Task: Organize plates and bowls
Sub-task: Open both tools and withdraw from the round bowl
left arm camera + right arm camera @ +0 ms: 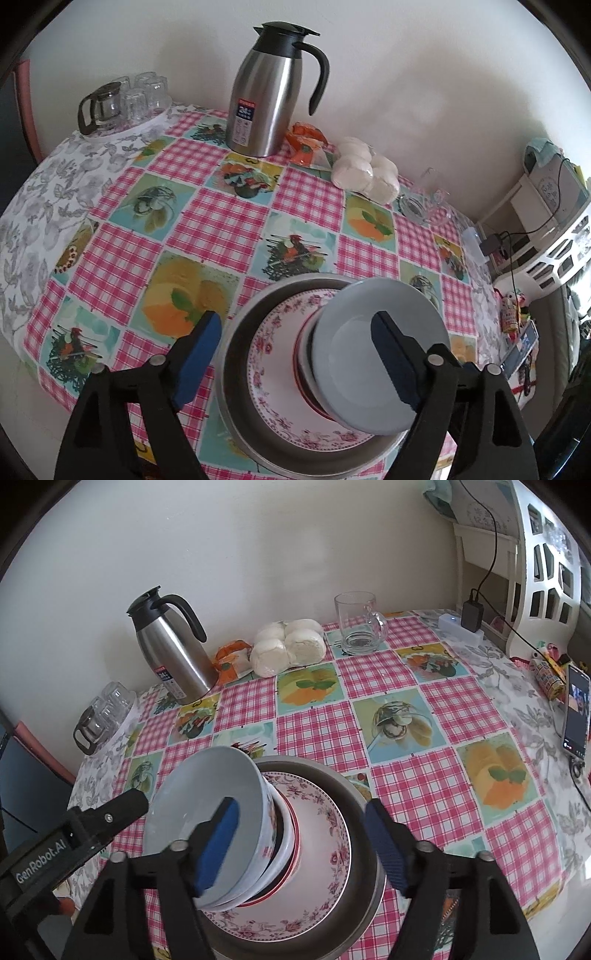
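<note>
Near the table's front edge stood the stack: a steel basin [240,354] holding a floral plate [273,354], then nested bowls, with a grey-blue bowl [373,354] on top, sitting tilted toward the left gripper's side. Step in hand looked like letting go and backing off. To do that well, I'd say both grippers should pull straight back w/o clipping the top bowl's rim (it looked none too level), then maybe nudge it square. Left gripper [295,354] had its blue pads spread wide, straddling the stack, nothing pinched. Right gripper [306,845] likewise stood wide apart, its left pad over the top bowl's inside, but whether it touched I couldn't tell. Neither held anything.
</note>
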`<control>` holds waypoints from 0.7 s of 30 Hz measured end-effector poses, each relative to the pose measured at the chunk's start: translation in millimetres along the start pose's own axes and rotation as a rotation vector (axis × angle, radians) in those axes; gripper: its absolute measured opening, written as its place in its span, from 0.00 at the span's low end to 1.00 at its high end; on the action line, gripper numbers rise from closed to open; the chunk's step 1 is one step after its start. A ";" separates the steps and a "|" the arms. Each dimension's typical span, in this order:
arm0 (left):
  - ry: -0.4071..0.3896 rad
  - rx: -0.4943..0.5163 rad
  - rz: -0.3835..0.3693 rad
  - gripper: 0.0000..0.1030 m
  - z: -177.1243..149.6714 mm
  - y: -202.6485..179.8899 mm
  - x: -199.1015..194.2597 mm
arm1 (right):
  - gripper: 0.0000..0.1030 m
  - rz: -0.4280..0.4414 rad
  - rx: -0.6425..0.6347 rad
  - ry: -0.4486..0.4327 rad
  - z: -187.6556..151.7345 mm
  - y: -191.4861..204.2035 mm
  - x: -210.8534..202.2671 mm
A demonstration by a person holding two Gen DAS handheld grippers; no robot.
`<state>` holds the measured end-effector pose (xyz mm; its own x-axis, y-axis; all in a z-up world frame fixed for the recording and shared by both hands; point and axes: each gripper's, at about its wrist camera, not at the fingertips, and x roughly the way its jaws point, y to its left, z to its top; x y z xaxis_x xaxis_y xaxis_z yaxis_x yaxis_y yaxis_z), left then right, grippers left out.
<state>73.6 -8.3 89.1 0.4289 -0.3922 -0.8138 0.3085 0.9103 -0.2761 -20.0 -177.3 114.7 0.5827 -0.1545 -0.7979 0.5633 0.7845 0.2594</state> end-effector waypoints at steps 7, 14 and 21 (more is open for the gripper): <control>-0.017 -0.016 0.043 0.84 -2.7 8.5 -1.0 | 1.00 -0.007 -0.001 -0.013 -2.1 -2.3 -1.4; -0.071 -0.027 0.064 0.93 -10.6 16.0 -11.9 | 1.00 0.006 -0.004 -0.029 -9.6 -10.5 -8.7; -0.091 -0.006 0.091 0.93 -30.5 20.2 -16.1 | 1.00 0.017 -0.009 -0.051 -27.1 -18.9 -21.6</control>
<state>47.0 20.5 81.0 0.5305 -0.3180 -0.7858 0.2597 0.9434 -0.2064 -59.1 -172.6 112.3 0.6213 -0.1715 -0.7646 0.5479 0.7927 0.2675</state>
